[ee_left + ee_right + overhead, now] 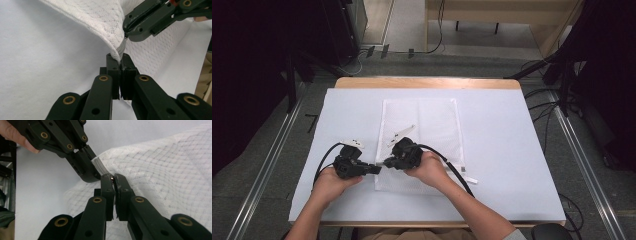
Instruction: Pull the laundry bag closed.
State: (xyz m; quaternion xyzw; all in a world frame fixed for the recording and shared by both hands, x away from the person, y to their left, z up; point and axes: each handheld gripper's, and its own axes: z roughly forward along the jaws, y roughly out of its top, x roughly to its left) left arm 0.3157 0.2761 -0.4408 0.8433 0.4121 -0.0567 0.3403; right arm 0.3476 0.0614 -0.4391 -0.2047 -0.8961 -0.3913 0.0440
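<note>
Left gripper view: the left gripper [120, 62] is clamped on the zipper edge of a white mesh bag [100, 20] at frame centre, while the right gripper [126, 31], upper right, pinches the zipper pull; high view puts the bag [432, 125] mid-table [512, 150]

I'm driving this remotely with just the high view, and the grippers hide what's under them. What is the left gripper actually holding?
Observer: The left gripper is shut on the corner of the white mesh bag, right at the zipper end.
Operator: And the right one?
Observer: The right gripper is shut on a small metal piece at the bag's edge, seemingly the zipper pull.
Operator: Is the bag lying flat there?
Observer: No, that corner is lifted off the white table cover; the mesh rises to the two grippers.
</note>
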